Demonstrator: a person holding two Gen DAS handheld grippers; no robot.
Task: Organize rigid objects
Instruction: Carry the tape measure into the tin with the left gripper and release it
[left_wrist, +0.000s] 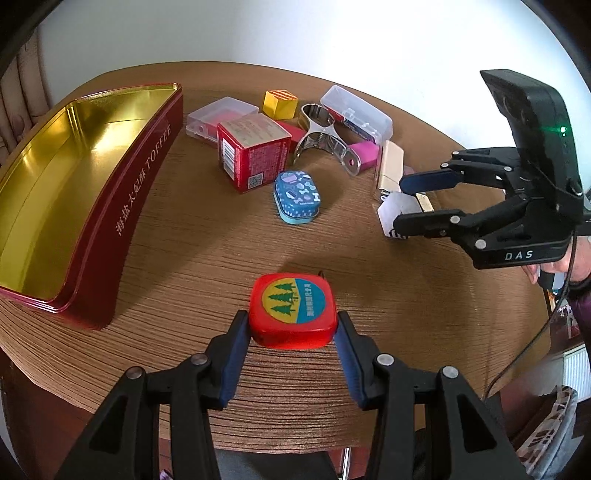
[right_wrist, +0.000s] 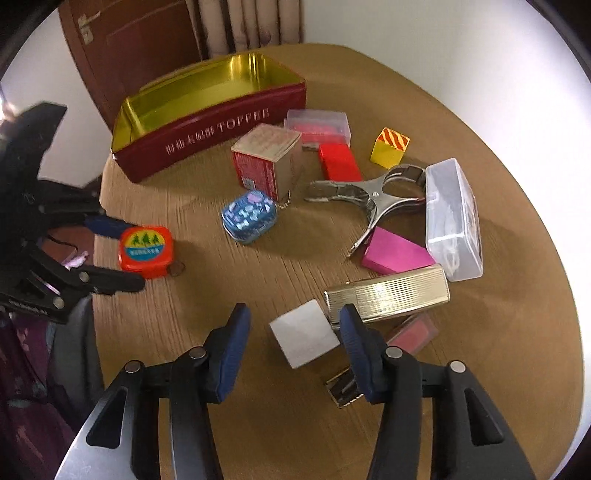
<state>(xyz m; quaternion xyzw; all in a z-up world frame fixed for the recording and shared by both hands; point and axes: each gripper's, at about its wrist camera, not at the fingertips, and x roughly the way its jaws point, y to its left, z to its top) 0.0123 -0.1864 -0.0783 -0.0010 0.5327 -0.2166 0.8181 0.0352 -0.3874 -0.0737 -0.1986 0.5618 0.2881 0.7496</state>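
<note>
A red tape measure (left_wrist: 293, 314) with a tree label lies near the table's front edge, between the blue pads of my left gripper (left_wrist: 291, 332); the jaws sit at its sides, contact unclear. It also shows in the right wrist view (right_wrist: 146, 252). My right gripper (right_wrist: 295, 332) is open over a white cube (right_wrist: 304, 332), beside a gold case (right_wrist: 388, 291). The open red toffee tin (left_wrist: 92, 206) with a gold inside stands at the left.
On the round wooden table (left_wrist: 221, 258) lie a blue tin (left_wrist: 297, 197), a red carton (left_wrist: 253, 155), a metal clamp (left_wrist: 325, 140), clear plastic boxes (left_wrist: 356, 112), a yellow cube (left_wrist: 279, 103) and a pink block (right_wrist: 397, 251). A door (right_wrist: 147, 48) stands behind.
</note>
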